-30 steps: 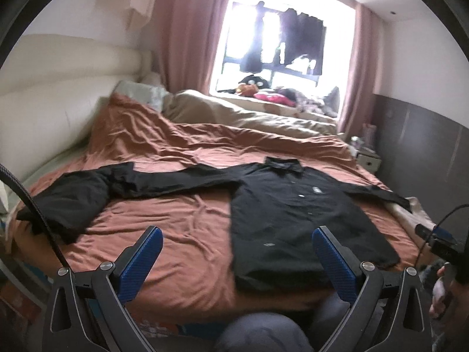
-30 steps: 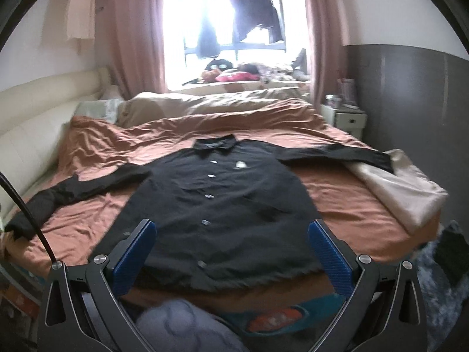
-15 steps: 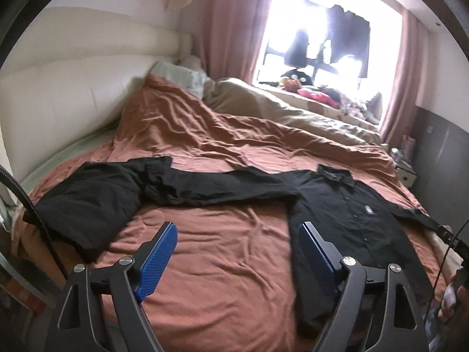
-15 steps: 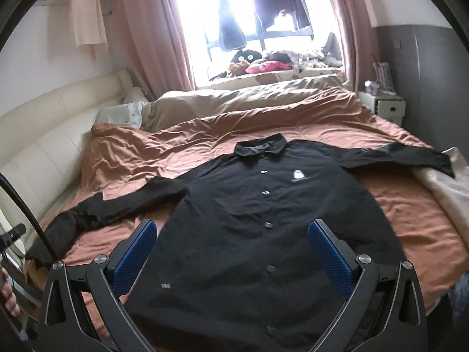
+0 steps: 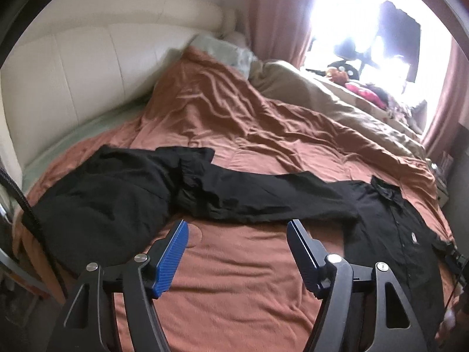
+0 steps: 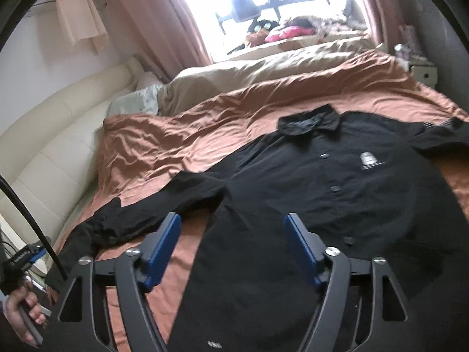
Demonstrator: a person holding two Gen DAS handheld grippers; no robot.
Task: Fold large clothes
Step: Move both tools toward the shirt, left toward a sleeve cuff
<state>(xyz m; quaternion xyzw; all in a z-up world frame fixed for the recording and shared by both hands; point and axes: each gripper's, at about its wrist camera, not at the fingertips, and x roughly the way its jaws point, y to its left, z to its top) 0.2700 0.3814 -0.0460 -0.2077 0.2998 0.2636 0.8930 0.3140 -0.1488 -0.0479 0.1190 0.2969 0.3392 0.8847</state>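
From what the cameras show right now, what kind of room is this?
Most likely a bedroom: a wide bed with a rust-coloured cover, a padded cream headboard and pink curtains beside a bright window.

Black button-up shirt spread flat face-up, collar toward window, sleeves stretched sideways across rust bedspread

The left tongs hang above the bed, angled down, jaws closing on nothing. The right tongs hover over the same bed, tilted down, jaws also closing, empty.
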